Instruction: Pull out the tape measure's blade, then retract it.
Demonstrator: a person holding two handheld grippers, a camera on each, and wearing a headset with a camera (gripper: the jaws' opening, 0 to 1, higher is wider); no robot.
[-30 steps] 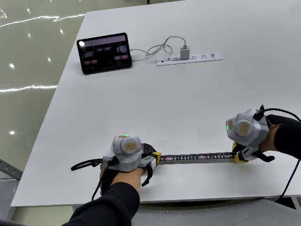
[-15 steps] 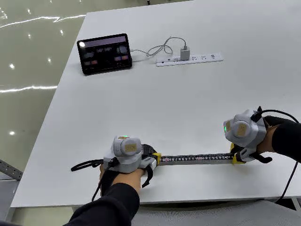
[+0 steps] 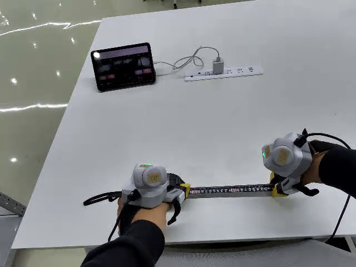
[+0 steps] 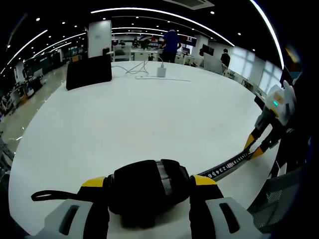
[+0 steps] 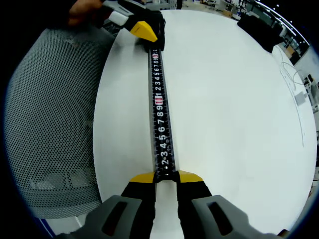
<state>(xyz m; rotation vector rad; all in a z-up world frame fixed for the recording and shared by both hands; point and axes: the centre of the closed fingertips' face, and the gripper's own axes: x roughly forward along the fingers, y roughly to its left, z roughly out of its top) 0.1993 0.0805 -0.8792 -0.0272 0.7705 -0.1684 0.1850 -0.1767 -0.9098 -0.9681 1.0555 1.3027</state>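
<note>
- Left gripper has its jaws clamped around the black rounded plastic tape measure case, which rests on the white table.
- Right gripper, well to the right of the case, has its jaws nearly closed, pinching the tip of the dark numbered metal blade.
- The blade lies flat on the table, drawn out from the case. The pull looks done, and the retraction remains.

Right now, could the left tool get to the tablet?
Probably not: the left tool is shut on the tape case, and the tablet sits far across the table. Nothing lies between them, though.
</note>
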